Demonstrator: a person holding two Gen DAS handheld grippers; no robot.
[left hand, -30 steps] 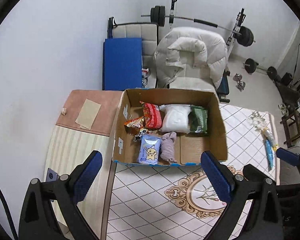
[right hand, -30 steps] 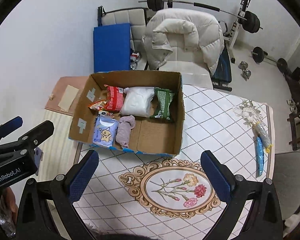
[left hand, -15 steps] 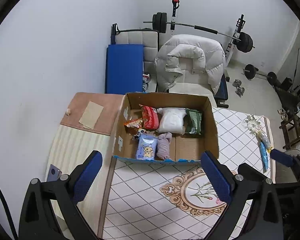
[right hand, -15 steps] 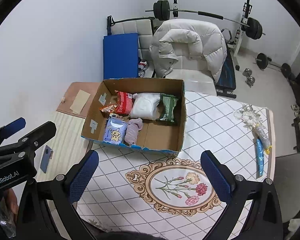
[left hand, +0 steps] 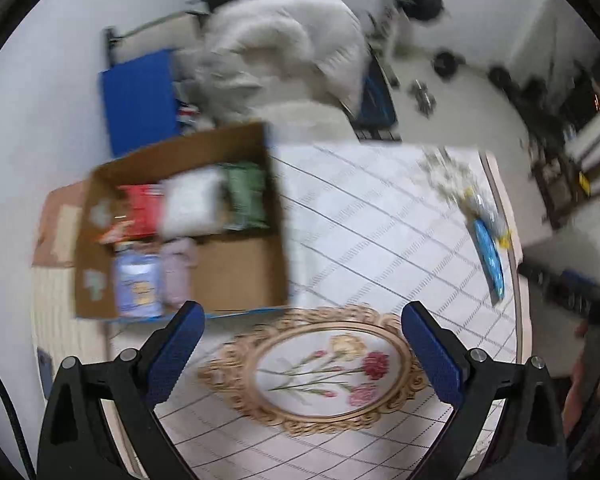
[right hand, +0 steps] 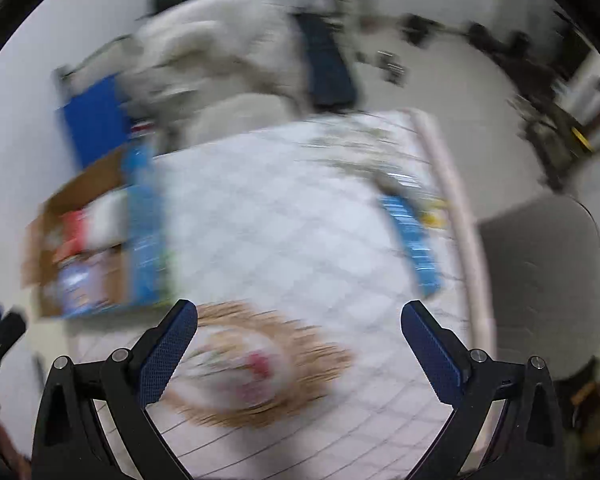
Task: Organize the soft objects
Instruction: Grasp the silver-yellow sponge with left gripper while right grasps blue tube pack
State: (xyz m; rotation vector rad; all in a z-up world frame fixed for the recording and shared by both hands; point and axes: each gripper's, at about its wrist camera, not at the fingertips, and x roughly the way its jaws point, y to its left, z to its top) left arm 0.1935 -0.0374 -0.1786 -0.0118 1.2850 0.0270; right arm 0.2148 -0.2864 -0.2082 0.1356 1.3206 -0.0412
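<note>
Both views are blurred by motion. A cardboard box stands on the left of the table and holds a red packet, a white soft pack, a green packet, a blue tissue pack and a pink cloth. The box also shows in the right wrist view. My left gripper is open and empty above the floral tablecloth. My right gripper is open and empty above the table, right of the box.
A blue flat item and a white flower bundle lie at the table's right edge; the blue item also shows in the right wrist view. A chair with a white jacket, a blue mat and gym weights stand behind. A grey seat is at right.
Both grippers have swung to the right and tilted; the box has slid to the left of both views and the table's right edge has come in. Both grippers stay open.
</note>
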